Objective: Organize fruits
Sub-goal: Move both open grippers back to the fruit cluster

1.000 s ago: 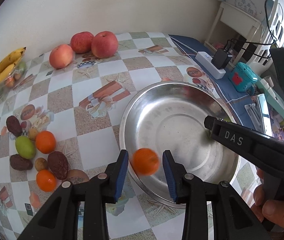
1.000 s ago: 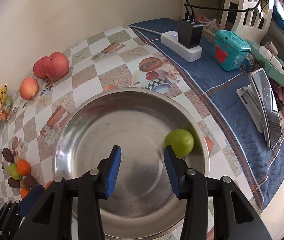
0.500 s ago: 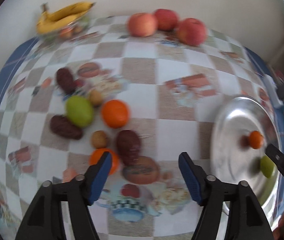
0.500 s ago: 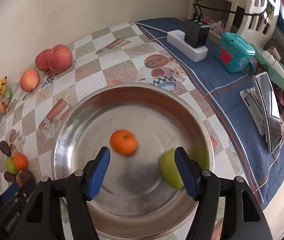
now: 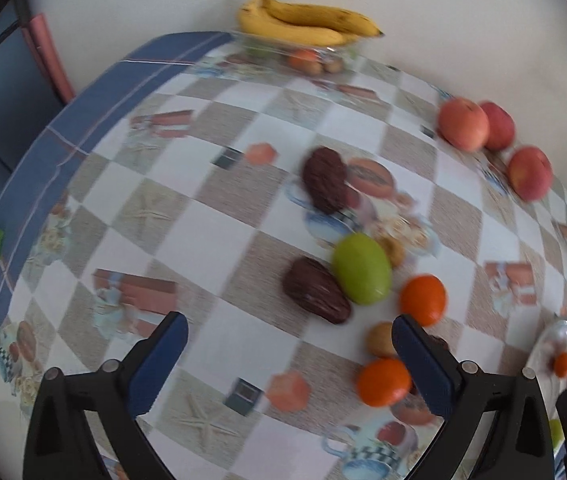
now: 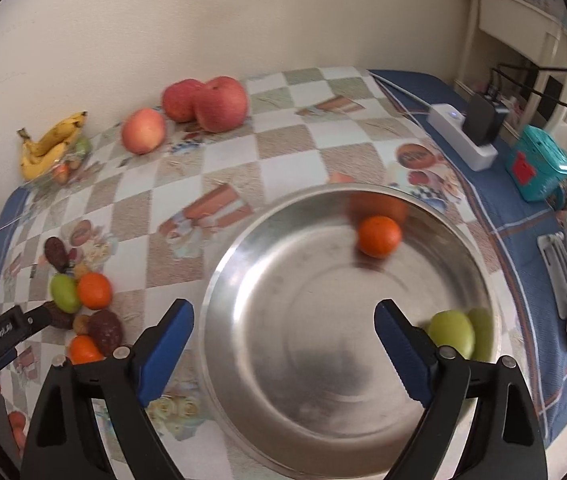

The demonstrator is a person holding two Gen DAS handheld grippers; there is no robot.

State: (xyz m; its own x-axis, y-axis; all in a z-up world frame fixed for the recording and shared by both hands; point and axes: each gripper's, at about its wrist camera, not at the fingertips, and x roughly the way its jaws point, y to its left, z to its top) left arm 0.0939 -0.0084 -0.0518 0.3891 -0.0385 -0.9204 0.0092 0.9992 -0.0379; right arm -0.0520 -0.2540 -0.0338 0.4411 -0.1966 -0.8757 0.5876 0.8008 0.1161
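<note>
Now left hand-held gripper [image 5: 289,354] opening, empty, green fruit [image 5: 360,269] just beyond its fingers.

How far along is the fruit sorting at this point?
Done: one orange and one green fruit lie in the steel bowl. In hand: nothing; both hand-held grippers, left and right, are opening, empty. Left: the small-fruit cluster, apples and bananas.

A shiny steel bowl [image 6: 243,248] sits on a smooth, glossy printed tablecloth [image 6: 227,160].
</note>
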